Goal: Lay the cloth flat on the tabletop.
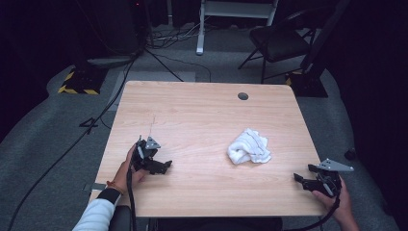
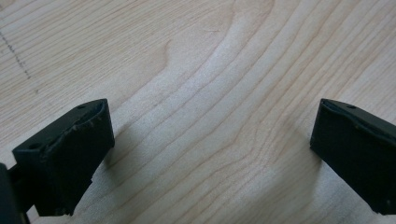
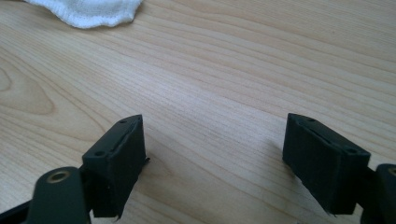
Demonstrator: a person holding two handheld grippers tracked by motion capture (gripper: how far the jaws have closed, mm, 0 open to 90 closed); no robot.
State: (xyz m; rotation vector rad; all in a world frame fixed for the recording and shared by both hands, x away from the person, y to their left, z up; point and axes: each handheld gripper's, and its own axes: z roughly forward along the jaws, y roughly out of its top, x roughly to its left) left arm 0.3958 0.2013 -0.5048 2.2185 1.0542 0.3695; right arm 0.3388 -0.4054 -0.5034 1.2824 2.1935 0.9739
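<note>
A crumpled white cloth [image 1: 248, 147] lies on the wooden table [image 1: 202, 115], right of centre. Its edge shows at the top left of the right gripper view as the cloth [image 3: 88, 11]. My left gripper [image 1: 163, 167] rests low over the table's left side, held by a hand, jaws wide apart over bare wood [image 2: 212, 135]. My right gripper [image 1: 303, 178] sits near the table's right front corner, pointing left toward the cloth; its jaws stand open with nothing between them [image 3: 215, 154].
A round cable hole [image 1: 243, 96] sits near the table's far edge. Beyond the table stand a black chair [image 1: 279, 41], a white frame leg [image 1: 200, 29] and cables on grey carpet. A yellow-black striped base [image 1: 79, 82] is at the far left.
</note>
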